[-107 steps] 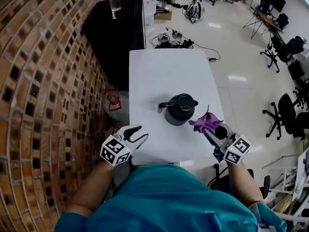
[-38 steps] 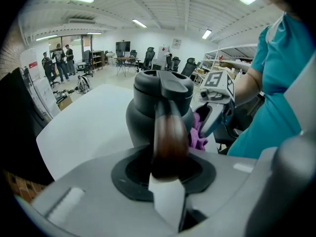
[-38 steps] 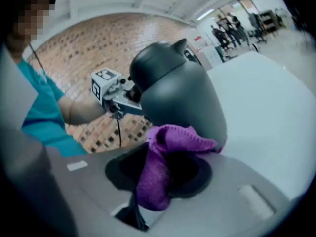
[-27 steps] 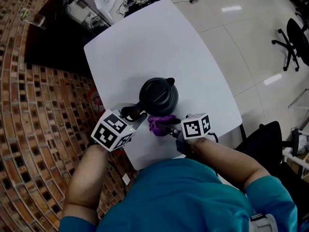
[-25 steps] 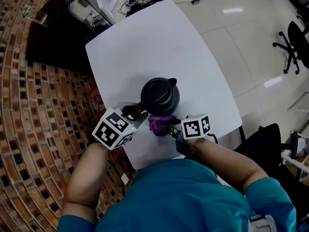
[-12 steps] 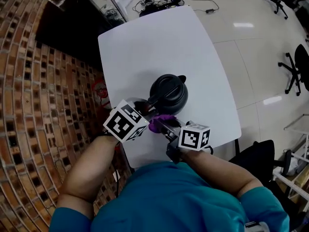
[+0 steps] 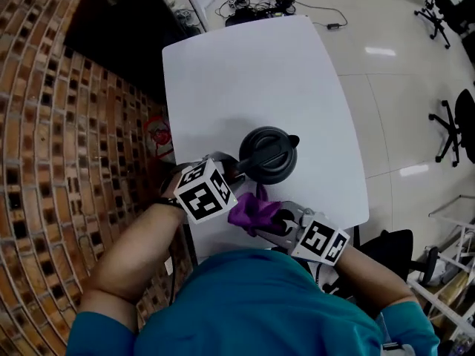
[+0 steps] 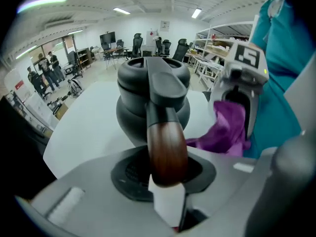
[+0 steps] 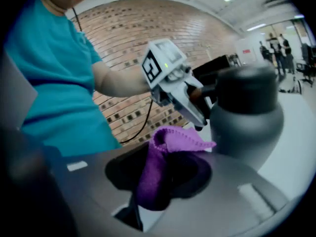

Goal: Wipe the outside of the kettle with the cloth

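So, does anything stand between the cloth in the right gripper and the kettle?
Nothing visible does. The right gripper holds the cloth right beside the kettle, with no other thing between them. The left gripper is closed on the handle, off to one side of that path.

A white table [image 7: 245, 73] is standing beside a curved brick wall [image 7: 67, 162]. A black cabinet [image 7: 126, 43] is sitting beyond it, cables [image 7: 260, 6] are lying on the glossy floor [image 7: 401, 87], and an office chair [image 7: 453, 132] is standing well apart.
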`<state>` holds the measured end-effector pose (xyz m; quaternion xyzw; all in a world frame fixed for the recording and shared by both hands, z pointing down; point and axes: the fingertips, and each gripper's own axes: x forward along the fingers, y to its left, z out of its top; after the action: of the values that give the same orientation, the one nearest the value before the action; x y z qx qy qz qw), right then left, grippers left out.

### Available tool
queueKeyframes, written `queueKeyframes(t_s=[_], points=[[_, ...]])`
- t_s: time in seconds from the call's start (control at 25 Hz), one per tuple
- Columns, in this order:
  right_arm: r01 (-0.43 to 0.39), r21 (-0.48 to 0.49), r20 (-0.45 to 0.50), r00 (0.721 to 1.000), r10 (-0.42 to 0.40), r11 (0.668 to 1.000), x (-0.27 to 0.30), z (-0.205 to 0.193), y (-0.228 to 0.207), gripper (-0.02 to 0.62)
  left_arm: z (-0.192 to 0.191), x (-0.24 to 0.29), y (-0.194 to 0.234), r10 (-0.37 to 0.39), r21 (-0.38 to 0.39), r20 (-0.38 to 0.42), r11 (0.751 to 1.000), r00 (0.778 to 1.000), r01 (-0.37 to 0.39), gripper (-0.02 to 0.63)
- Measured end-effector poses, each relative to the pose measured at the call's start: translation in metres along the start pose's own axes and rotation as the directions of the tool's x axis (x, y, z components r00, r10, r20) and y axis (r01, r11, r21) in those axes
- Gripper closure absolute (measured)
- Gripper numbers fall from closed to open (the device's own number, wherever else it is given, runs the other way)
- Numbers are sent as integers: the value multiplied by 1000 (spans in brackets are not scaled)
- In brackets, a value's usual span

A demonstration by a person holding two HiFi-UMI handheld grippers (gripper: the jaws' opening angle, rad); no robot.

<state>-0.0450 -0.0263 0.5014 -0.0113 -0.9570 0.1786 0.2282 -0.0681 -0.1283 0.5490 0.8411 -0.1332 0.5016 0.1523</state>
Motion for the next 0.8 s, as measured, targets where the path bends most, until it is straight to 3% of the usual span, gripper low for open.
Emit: queueKeyframes(t_s=[0.04, 0.12, 0.24, 0.36, 0.44, 0.48, 0.52, 0.6, 0.68, 0.8], points=[[-55, -31, -4, 998, 55, 998, -25, 10, 6, 477, 0, 0, 0, 5, 37, -2, 999, 1000, -5, 495], [-122, 7, 59, 991, 121, 993, -79, 50, 3, 479, -1, 0, 0, 18, 113, -6, 993, 1000, -17, 497], [-72, -16, 131, 989, 73, 997, -132, 133, -27, 479, -3, -1, -1, 35, 204, 8, 978, 999, -36, 497], [3, -161, -11, 1000, -5, 987, -137, 169, -73, 479, -2, 0, -3, 55, 291, 27, 955, 998, -60, 497], [-45, -212, -127, 992, 18, 976, -115, 177, -101, 479, -3, -1, -5, 77, 360, 19, 929, 997, -79, 499], [-109, -210, -193, 979, 69, 972, -98, 176, -109, 479, -5, -1, -7, 92, 394, 8, 915, 996, -88, 499], [-198, -194, -267, 953, 143, 961, -79, 171, -115, 479, -7, -1, -7, 111, 424, -2, 900, 994, -100, 500], [-376, -121, -424, 856, 294, 919, -39, 151, -123, 479, -7, -2, -9, 151, 472, -8, 872, 988, -129, 500], [-497, 13, -551, 720, 421, 868, -5, 123, -130, 478, -4, -2, -9, 179, 499, -3, 853, 984, -154, 500], [-576, 256, -602, 533, 594, 777, 31, 100, -123, 477, -2, -2, -9, 193, 501, -7, 850, 981, -164, 502]])
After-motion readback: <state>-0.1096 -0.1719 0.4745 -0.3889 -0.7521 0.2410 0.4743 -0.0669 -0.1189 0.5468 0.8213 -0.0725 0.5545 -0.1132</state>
